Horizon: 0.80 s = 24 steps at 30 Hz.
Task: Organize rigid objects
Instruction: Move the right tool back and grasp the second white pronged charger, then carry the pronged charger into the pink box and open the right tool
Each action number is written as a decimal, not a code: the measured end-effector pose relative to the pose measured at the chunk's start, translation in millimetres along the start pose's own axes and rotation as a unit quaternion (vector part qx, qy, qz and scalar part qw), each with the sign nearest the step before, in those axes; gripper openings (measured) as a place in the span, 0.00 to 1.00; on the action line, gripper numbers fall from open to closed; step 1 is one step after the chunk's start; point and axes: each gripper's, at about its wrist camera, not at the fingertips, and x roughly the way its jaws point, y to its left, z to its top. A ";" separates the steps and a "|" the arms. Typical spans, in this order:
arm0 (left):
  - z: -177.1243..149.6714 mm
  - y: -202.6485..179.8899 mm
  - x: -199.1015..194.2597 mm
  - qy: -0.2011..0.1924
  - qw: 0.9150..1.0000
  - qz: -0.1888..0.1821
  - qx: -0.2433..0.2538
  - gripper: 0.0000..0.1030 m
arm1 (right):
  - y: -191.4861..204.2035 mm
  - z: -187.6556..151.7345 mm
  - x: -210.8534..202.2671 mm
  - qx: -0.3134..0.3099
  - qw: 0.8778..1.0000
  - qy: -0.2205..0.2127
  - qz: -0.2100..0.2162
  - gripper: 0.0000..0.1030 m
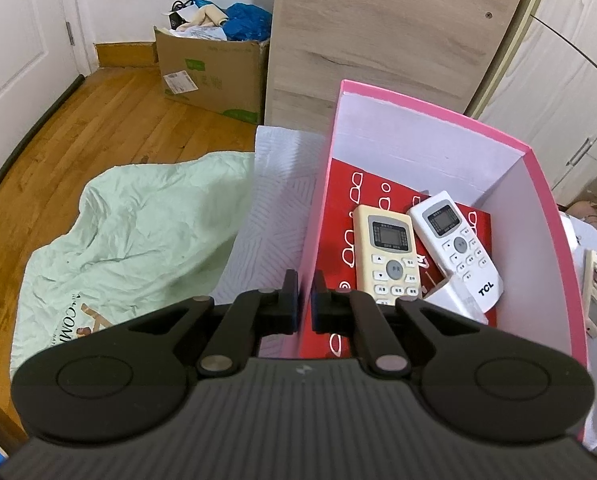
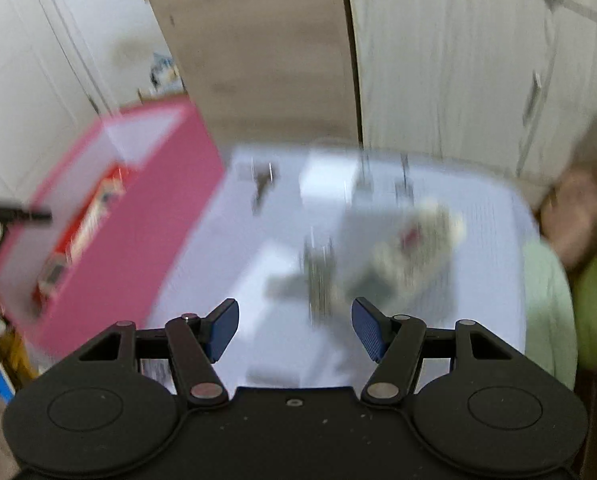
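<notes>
Left gripper (image 1: 306,300) fingers clamped on pink box (image 1: 554,216) wall edge, right gripper (image 2: 294,328) fingers apart, empty.

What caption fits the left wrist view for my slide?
Left gripper shut on the pink box wall; cream remote and white remote lie inside.

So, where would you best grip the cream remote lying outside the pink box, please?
Probably from above, pinching its two long edges at mid-length: the cream remote lies flat and face up on the white cloth, slim enough for open jaws. The pink box wall stands close beside it, so stay clear.
</notes>
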 end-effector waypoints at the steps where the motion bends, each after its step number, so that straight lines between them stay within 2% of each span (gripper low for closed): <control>1: 0.0 -1.1 -0.2 0.000 1.000 0.002 0.001 0.05 | 2.9 -9.5 1.4 -0.007 1.000 0.012 0.001 0.66; 8: 0.5 -2.4 0.0 0.002 1.000 0.005 0.003 0.05 | 21.3 -28.0 18.9 -0.038 0.996 0.064 0.040 0.65; 13: 0.0 -0.1 0.7 0.003 1.000 -0.004 0.023 0.05 | 39.7 -32.3 35.5 -0.073 0.993 0.087 0.008 0.63; 15: -1.3 -1.8 0.6 0.002 0.999 -0.004 0.035 0.05 | 47.6 -34.8 43.0 -0.097 0.991 0.085 -0.024 0.49; 19: -3.7 -8.1 -1.3 -0.002 0.998 0.001 0.063 0.05 | 54.2 -33.9 46.1 -0.117 0.990 0.071 -0.035 0.48; 24: -5.8 -10.2 -2.7 -0.005 0.997 -0.001 0.081 0.05 | 56.4 -25.2 37.0 -0.112 0.992 0.049 -0.011 0.48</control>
